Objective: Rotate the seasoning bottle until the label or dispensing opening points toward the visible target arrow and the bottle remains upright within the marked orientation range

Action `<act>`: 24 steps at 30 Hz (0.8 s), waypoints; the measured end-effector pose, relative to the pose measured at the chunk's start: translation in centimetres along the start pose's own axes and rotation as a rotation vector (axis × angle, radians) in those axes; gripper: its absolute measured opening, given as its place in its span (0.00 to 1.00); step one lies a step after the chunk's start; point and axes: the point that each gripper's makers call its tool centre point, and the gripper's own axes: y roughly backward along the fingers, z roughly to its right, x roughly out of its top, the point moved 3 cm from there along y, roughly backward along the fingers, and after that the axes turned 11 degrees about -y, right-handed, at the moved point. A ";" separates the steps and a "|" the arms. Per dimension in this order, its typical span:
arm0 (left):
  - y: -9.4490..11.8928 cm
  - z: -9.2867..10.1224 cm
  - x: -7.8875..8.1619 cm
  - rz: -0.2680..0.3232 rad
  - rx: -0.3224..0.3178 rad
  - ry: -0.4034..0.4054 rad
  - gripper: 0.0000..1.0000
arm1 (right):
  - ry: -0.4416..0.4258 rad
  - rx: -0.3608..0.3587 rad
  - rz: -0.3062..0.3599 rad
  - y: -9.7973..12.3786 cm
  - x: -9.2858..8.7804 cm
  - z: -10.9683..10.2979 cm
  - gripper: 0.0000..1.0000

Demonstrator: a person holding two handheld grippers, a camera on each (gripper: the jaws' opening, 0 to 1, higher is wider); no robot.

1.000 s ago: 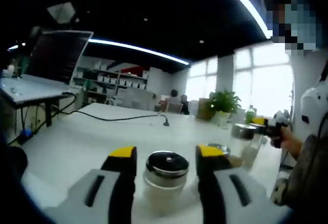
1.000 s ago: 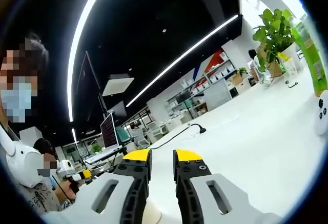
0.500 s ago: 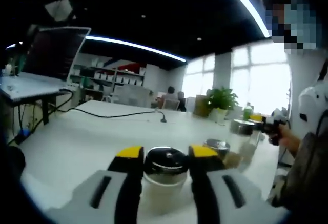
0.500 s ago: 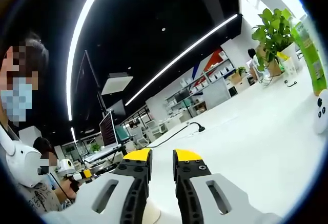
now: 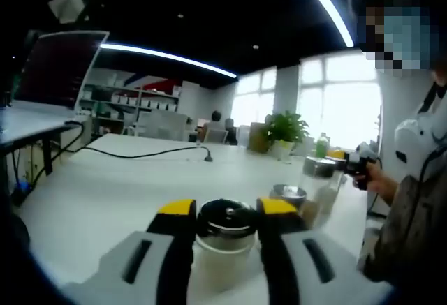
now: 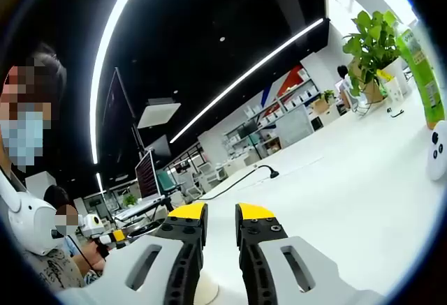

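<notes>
A seasoning bottle [image 5: 225, 239] with a shiny metal lid stands upright on the white table [image 5: 105, 193]. My left gripper [image 5: 227, 207] is shut on its lid, one yellow-tipped jaw on each side. Behind the right jaw stands a second metal-lidded bottle [image 5: 288, 197]. A third bottle [image 5: 316, 179] is further right, with my right gripper [image 5: 349, 165] against its lid. In the right gripper view, my right gripper [image 6: 221, 212] has its jaws close together with a narrow gap. A pale rounded thing [image 6: 207, 289] sits low between them. The left gripper [image 6: 105, 239] shows small at the left.
A black cable [image 5: 140, 153] crosses the far table. A monitor [image 5: 56, 68] stands at the left. A potted plant [image 5: 283, 132] and a green bottle [image 6: 420, 75] sit near the windows. The person [image 5: 419, 200] holding the grippers is at the right.
The left gripper's jaws have shut on the bottle's lid from a wider gap. The left view has shifted a little. The right gripper looks the same.
</notes>
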 end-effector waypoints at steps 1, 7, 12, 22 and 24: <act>0.0 0.0 0.0 0.001 -0.008 0.001 0.36 | 0.000 0.000 0.000 0.0 0.0 0.0 0.15; -0.2 -0.1 0.0 -0.003 -0.068 0.002 0.36 | -0.006 -0.003 -0.007 -0.2 -0.3 0.2 0.15; -0.3 0.1 -0.1 -0.005 -0.132 -0.006 0.36 | -0.006 0.002 -0.007 -0.4 -0.2 0.0 0.15; -0.4 0.3 -0.1 -0.009 -0.249 -0.010 0.36 | -0.003 0.006 -0.018 -0.7 -0.4 -0.2 0.15; -0.4 0.5 -0.1 -0.010 -0.266 -0.018 0.36 | -0.004 0.006 -0.019 -0.7 -0.5 -0.2 0.15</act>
